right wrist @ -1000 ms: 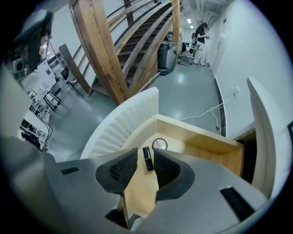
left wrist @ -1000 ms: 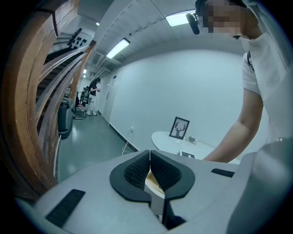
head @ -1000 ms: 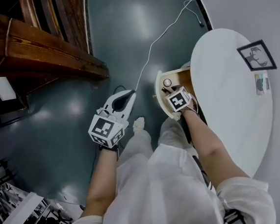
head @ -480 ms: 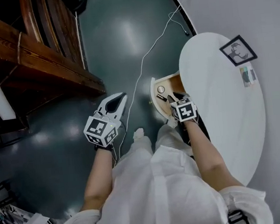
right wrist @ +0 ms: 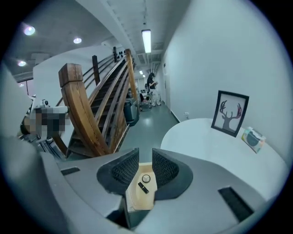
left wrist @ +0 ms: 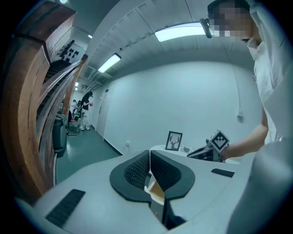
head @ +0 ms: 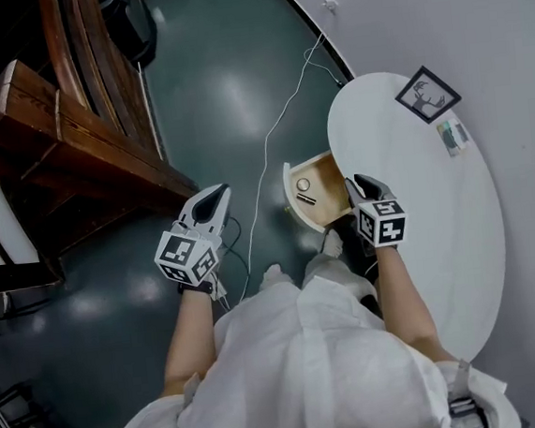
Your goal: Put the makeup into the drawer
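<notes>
In the open pale wooden drawer, a round compact and black stick were already laid; little was judged left. The right gripper, empty and just narrowed, was held slightly spread; the left gripper was pressed together.

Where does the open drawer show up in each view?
Head view: drawer at centre, beside the white table.
Left gripper view: a sliver low centre, below the jaws.
Right gripper view: low centre, seen through the gap between the jaws.
Shared landmark: deer picture, in all three views.
</notes>
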Demonstrator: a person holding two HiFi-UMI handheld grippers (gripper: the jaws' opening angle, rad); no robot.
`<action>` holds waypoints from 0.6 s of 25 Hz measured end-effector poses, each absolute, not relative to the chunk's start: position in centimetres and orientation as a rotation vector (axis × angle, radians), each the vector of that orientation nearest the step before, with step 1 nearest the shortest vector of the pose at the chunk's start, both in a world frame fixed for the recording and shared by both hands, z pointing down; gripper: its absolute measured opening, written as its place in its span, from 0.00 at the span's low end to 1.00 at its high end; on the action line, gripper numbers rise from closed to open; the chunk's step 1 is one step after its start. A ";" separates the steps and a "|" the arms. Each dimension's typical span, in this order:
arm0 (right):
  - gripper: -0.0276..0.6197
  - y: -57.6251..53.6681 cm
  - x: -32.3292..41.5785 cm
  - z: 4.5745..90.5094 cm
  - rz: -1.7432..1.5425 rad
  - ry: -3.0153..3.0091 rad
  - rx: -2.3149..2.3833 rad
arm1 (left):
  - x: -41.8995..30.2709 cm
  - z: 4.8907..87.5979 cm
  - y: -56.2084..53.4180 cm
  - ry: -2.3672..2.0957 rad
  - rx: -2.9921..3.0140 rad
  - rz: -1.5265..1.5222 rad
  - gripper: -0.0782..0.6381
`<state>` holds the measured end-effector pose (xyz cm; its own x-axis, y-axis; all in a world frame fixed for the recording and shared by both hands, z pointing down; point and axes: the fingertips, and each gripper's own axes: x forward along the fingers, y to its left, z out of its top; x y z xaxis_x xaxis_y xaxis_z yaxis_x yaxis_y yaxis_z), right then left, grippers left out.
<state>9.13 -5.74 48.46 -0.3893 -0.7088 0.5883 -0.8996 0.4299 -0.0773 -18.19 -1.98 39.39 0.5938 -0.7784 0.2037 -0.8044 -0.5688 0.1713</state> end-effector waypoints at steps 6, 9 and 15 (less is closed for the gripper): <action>0.11 -4.4 11.0 41.6 0.409 -2.306 1.539 | -19.2 35.8 -1.8 -1.340 2.637 0.084 0.13; 0.09 -3.5 11.5 38.7 0.347 -2.345 1.611 | -19.7 34.5 -1.7 -1.346 2.660 0.056 0.13; 0.08 -1.4 12.8 34.1 0.211 -2.377 1.728 | -20.1 32.6 -1.0 -1.340 2.701 0.011 0.13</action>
